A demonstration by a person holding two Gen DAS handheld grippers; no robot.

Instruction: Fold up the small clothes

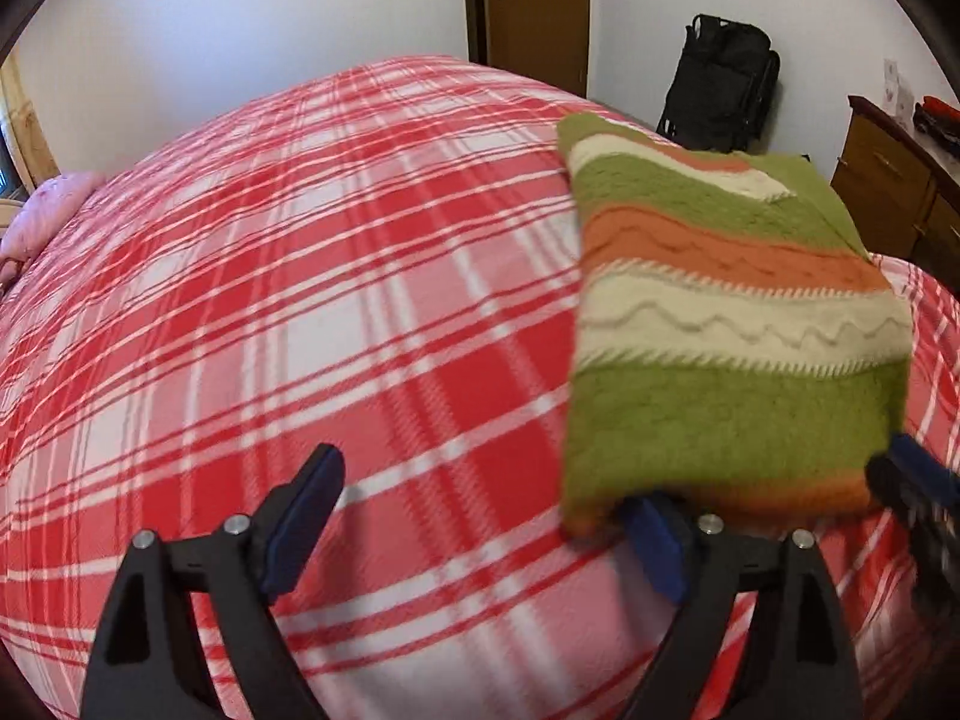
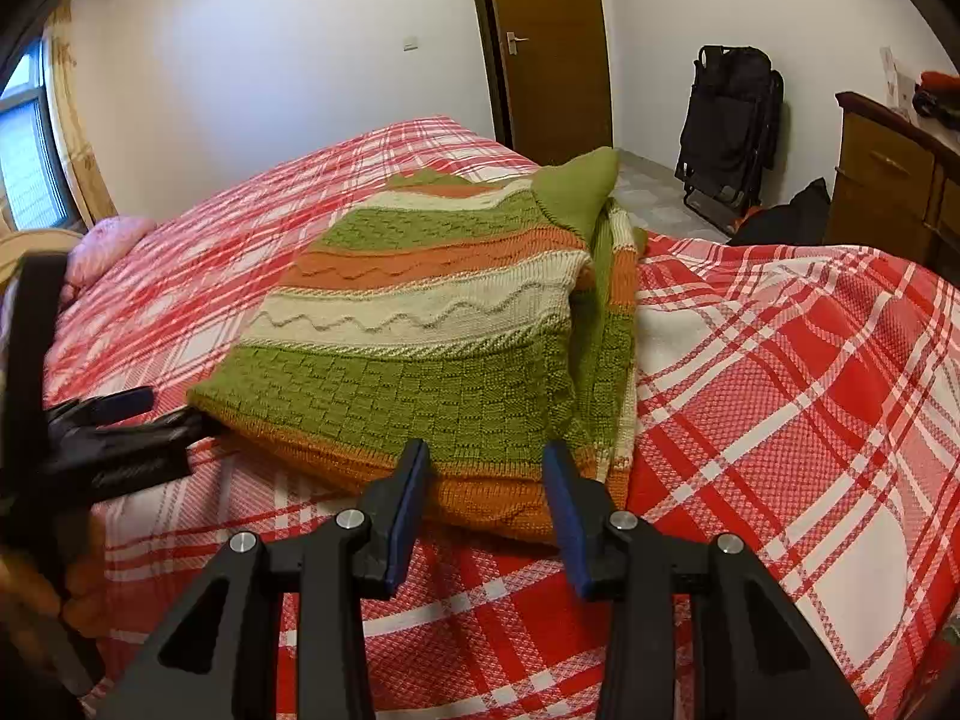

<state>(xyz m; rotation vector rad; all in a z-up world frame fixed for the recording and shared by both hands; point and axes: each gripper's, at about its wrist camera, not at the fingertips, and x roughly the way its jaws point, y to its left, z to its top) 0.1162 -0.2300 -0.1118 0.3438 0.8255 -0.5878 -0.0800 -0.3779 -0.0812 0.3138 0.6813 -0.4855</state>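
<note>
A folded knit sweater [image 2: 420, 324] with green, orange and cream stripes lies on the red-and-white plaid bedspread [image 2: 780, 390]. In the left wrist view the sweater [image 1: 738, 324] fills the right side. My left gripper [image 1: 480, 474] is open wide. Its right finger sits at the sweater's near left corner, partly covered by the hem, and bare bedspread lies between the jaws. The right wrist view shows that left gripper [image 2: 162, 414] at the same corner. My right gripper [image 2: 486, 447] stands open over the orange hem, which lies flat and unpinched between the fingers. The right gripper [image 1: 900, 468] also shows, blurred.
A pink pillow [image 2: 108, 246] lies at the bed's far left, by a window [image 2: 30, 162]. Beyond the bed are a brown door [image 2: 546, 42], a black folded chair [image 2: 732, 126] against the wall and a wooden dresser [image 2: 882, 180] at the right.
</note>
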